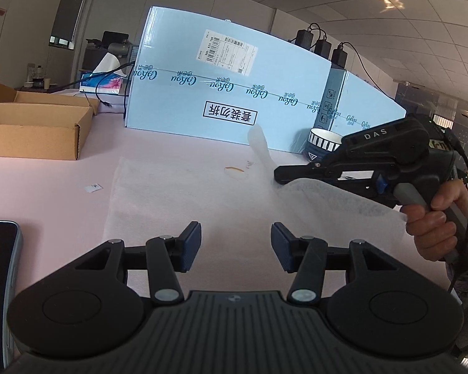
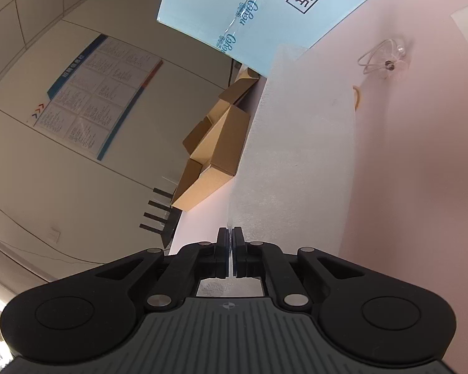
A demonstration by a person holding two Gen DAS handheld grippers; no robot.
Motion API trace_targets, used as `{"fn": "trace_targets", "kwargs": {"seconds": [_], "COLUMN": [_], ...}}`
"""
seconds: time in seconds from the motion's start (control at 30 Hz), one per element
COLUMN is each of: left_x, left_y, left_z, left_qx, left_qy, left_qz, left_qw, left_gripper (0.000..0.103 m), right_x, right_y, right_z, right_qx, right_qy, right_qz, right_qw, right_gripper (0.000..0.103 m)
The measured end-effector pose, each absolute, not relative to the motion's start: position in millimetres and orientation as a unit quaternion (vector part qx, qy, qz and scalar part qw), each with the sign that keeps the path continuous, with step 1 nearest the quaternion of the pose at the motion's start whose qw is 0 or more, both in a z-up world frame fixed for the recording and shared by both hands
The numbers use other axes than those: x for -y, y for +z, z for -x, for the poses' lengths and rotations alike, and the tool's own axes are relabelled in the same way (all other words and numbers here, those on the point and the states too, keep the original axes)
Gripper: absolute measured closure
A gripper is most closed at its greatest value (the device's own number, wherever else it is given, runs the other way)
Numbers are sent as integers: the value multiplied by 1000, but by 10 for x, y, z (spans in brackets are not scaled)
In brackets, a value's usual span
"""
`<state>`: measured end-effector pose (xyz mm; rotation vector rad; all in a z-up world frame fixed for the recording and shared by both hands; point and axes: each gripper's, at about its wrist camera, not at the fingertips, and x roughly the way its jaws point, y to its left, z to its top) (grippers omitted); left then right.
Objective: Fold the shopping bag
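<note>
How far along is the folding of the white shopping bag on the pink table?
Done: little; most of the thin white non-woven shopping bag lies flat on the pink table. In hand: the right hand-held gripper is shut on one edge, lifted. The left hand-held gripper is open, empty. Left: laying that edge over and flattening the fold.

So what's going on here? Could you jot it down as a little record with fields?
surface: pink table
bag: white bag, mostly flat, right side lifted
right gripper: shut on the bag's edge, held by a hand
left gripper: open, empty, above the bag
behind: blue box, striped bowl
left side: cardboard box
</note>
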<state>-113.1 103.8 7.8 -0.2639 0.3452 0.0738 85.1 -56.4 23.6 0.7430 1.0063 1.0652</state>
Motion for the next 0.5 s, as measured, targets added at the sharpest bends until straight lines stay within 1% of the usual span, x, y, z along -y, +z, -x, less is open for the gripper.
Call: {"fn": "trace_targets", "kwargs": {"seconds": [0.13,0.2,0.5], "left_x": [-1120,-1159,-1230], "left_y": [88,90,29], "left_z": [1359,1438,1543], "left_qx": [-168,-164,-172], "left_qy": [40,41,51], "left_qz": [146,155,158], "left_qw": [974,973,971], "left_gripper": [55,51,51], "right_x": [160,4,-384], "right_y": [252,232,92], "right_z": [-853,-839,-826], "right_qx": [-458,-464,-491], "right_qy": [503,512,514], "right_qz": [-297,-287,-254], "right_qw": [670,664,656], "right_gripper": [98,98,98]}}
